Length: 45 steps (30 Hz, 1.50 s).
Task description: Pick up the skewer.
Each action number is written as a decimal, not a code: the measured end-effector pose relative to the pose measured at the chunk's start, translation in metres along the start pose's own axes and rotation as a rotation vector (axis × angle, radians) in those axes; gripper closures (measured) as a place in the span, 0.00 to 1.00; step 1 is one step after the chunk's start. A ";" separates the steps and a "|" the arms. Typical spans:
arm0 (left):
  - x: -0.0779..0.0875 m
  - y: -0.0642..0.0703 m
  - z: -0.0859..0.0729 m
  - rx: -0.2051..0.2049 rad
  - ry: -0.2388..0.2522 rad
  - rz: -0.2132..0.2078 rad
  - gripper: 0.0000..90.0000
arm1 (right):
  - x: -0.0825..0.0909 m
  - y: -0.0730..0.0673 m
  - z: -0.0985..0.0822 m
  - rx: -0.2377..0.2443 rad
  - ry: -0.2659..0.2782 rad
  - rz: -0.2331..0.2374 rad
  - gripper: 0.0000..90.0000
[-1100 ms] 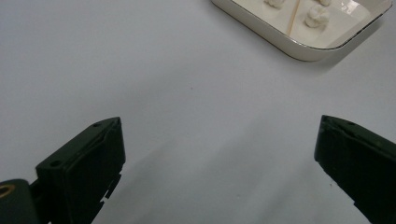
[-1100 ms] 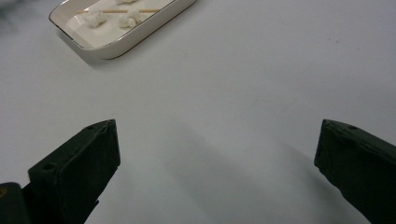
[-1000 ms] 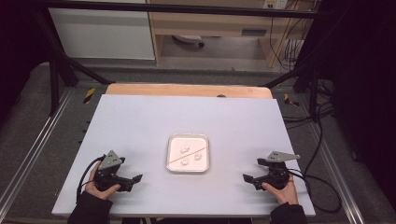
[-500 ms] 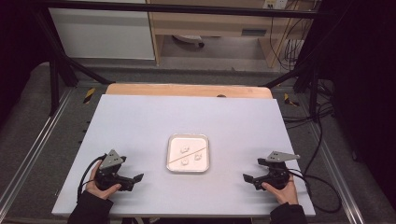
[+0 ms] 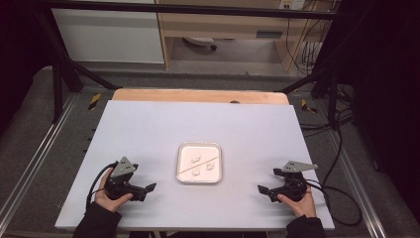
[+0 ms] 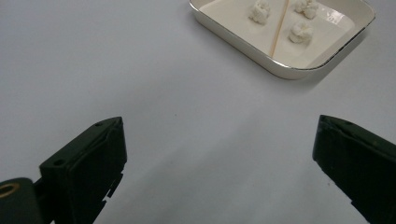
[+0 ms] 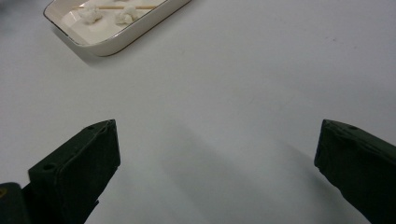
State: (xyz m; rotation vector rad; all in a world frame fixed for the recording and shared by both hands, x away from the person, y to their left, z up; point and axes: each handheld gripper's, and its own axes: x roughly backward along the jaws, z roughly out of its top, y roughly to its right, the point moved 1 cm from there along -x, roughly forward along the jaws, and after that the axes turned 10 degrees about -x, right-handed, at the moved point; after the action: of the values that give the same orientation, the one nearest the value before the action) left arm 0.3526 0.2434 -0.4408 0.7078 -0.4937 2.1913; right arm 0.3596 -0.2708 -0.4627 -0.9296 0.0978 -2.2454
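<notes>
With both the left tongs (image 5: 148,188) and the right tongs (image 5: 262,189) wide open and empty on either side of the white tray (image 5: 216,148), go slowly to the thin stick (image 6: 279,29) lying among the three white puffs (image 6: 259,11).

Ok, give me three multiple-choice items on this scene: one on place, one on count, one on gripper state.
1. Where is the tray?
A. between the two grippers
B. at the table's far edge
C. on the floor

2. How many white lumps lie in it?
A. one
B. three
C. six

3. How do the left gripper's jaws stand?
A. shut on the stick
B. shut, empty
C. open, empty

Key: 1 A, the high view shows it midway; 2 B, three lumps beside the thin stick; 3 C, wide apart over bare table.
</notes>
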 end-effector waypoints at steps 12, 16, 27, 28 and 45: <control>-0.007 0.006 0.023 -0.038 -0.019 -0.013 0.04 | -0.001 -0.001 0.000 0.000 -0.007 -0.001 0.01; -0.009 0.008 0.033 -0.055 -0.018 -0.020 0.04 | -0.001 -0.001 -0.001 0.006 -0.008 -0.002 0.01; -0.028 0.016 0.059 -0.100 -0.061 -0.045 0.05 | -0.001 0.000 -0.001 0.013 -0.010 -0.003 0.01; -0.030 0.017 0.061 -0.102 -0.064 -0.045 0.05 | -0.001 0.000 -0.001 0.015 -0.011 -0.003 0.01; -0.060 0.025 0.087 -0.147 -0.124 -0.072 0.18 | -0.002 -0.001 -0.001 0.014 -0.019 -0.003 0.01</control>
State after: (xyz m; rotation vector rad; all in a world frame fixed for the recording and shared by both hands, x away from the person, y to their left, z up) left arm 0.3948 0.1467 -0.4141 0.7723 -0.6750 2.0291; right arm 0.3595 -0.2692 -0.4645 -0.9439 0.0725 -2.2375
